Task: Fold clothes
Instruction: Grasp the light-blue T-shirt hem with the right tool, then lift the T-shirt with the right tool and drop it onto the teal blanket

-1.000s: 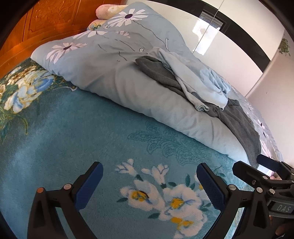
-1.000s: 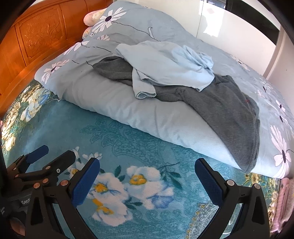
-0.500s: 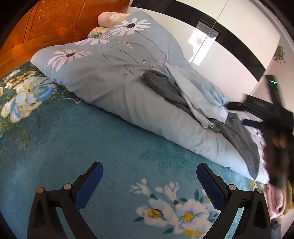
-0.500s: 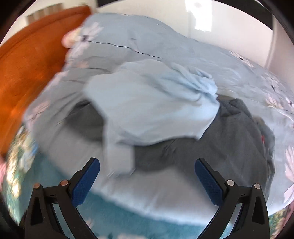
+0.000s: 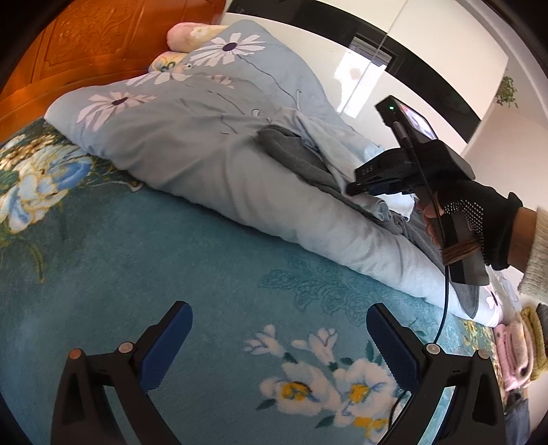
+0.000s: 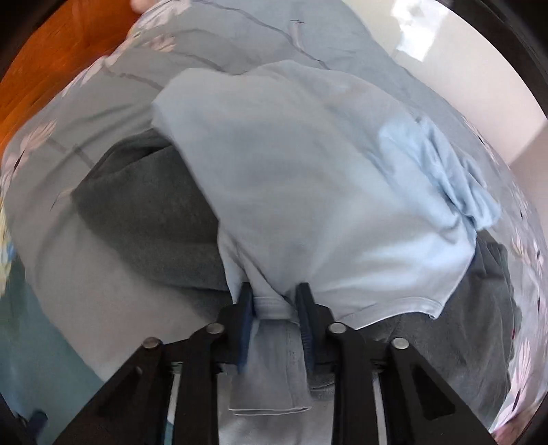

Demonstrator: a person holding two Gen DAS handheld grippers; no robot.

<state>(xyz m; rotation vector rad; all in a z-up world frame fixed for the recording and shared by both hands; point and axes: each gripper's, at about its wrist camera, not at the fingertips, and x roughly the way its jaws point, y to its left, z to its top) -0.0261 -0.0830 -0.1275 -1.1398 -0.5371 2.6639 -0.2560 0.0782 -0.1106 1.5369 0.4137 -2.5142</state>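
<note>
A crumpled light blue shirt [image 6: 308, 188] lies on top of a dark grey garment [image 6: 147, 212], both on a folded pale blue duvet. My right gripper [image 6: 275, 304] is closing its jaws on the shirt's lower hem, and the fabric is bunched between the blue pads [image 6: 246, 308]. In the left wrist view the same shirt [image 5: 328, 143] and grey garment [image 5: 294, 154] show on the duvet, with the right gripper [image 5: 356, 188] reaching in, held by a black-gloved hand [image 5: 479, 212]. My left gripper [image 5: 279, 342] hangs open over the teal flowered bedspread [image 5: 171, 239], holding nothing.
The daisy-print duvet [image 5: 191, 137] runs across the bed toward an orange wooden headboard [image 5: 85, 44]. A pink pillow [image 5: 185, 30] lies at its far end. Folded pink and yellow items [image 5: 513, 345] sit at the right edge. A white wall lies beyond.
My right gripper has travelled from beside the left one over to the clothes pile, and its jaws have come together on the light blue shirt's hem. The left gripper has barely shifted.
</note>
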